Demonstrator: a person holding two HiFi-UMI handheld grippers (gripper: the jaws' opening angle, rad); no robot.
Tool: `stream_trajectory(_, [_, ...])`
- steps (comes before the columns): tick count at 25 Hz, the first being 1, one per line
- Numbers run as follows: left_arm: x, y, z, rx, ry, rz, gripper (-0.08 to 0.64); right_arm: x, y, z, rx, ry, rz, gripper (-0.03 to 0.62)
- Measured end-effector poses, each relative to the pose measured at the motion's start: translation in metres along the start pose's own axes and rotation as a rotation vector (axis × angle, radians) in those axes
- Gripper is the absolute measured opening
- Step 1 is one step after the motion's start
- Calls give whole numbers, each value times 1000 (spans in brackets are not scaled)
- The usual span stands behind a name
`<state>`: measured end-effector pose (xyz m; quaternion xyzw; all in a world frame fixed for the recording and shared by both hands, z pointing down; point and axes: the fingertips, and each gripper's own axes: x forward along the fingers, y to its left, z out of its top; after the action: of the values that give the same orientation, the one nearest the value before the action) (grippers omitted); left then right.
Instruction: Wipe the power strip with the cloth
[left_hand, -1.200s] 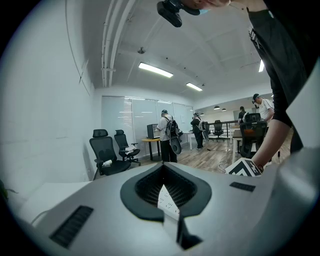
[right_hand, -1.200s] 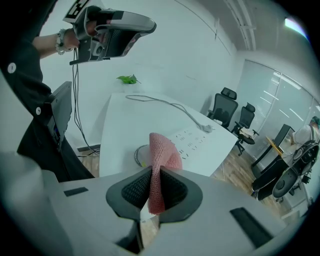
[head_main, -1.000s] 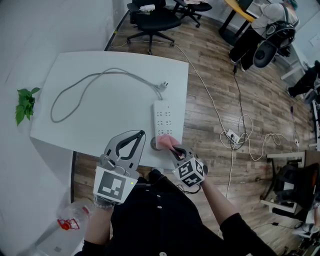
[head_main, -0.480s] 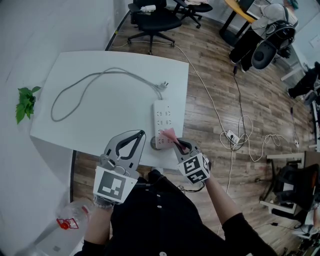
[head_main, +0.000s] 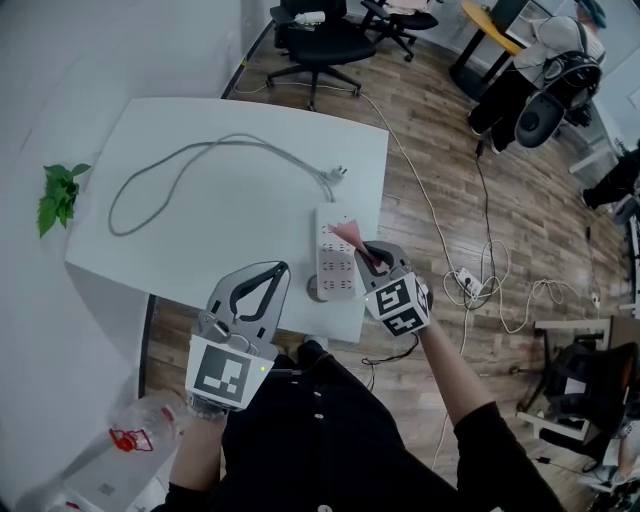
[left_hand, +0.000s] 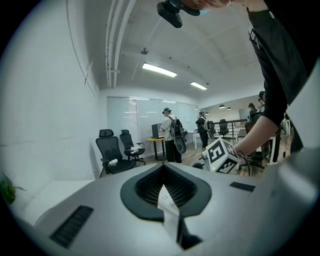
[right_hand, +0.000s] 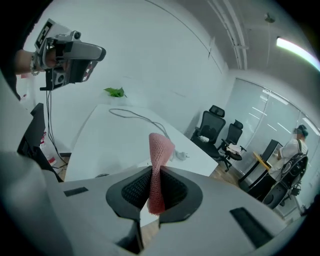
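Pink cloth (head_main: 347, 235) is pinched in the right claw (head_main: 366, 254) over the power strip (head_main: 335, 270), which, unheld by the closed, empty left claw (head_main: 282, 270), may be pushed off the worktop (head_main: 200, 230).

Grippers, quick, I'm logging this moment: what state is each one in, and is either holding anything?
Left gripper: shut, holding nothing.
Right gripper: shut on the pink cloth.
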<state>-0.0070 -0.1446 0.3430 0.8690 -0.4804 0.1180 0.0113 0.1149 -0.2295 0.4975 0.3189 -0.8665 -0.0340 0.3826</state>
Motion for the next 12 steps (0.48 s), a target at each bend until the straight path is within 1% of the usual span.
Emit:
stream_trajectory(4, [-5,5,0,2,1,26,11,21,-15,16,-49,-12,3,57])
stream_trajectory(9, [-15,9,-4,-23,17,66,11,50,-26,29,-125,-4,14,57])
stream_trajectory(12, [-21,14,-7,-30,26,89,11,69,-32,33,-145,10,21,57])
